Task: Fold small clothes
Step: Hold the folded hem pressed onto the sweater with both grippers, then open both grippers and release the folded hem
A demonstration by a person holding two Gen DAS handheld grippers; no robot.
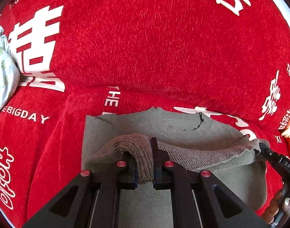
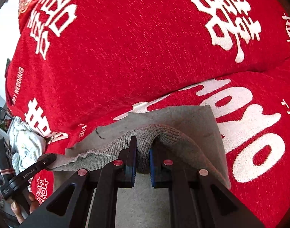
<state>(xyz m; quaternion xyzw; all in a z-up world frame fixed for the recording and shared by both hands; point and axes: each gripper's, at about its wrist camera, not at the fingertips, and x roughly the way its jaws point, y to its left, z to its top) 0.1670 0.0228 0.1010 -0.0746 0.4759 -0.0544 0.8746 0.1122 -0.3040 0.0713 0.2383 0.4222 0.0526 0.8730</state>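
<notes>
I have both tongs clamped on 1 grey knit garment (image 1: 183, 127): left tongs (image 1: 145, 161) grip its ribbed hem at one corner, right tongs (image 2: 142, 157) the other. The hem is lifted over the garment's flat lower layer, on a red blanket (image 1: 145, 47). A floral cloth (image 1: 2, 72) lies at the blanket's edge.

Hidden and cut off

My claws' arms covered the grey garment's (image 1: 183, 125) near part; the floral cloth (image 1: 2, 70) ran past the left edge.

Both grippers point steeply downward, side by side – left gripper (image 1: 145, 161) and right gripper (image 2: 143, 159) each clamped tight on cloth.
</notes>
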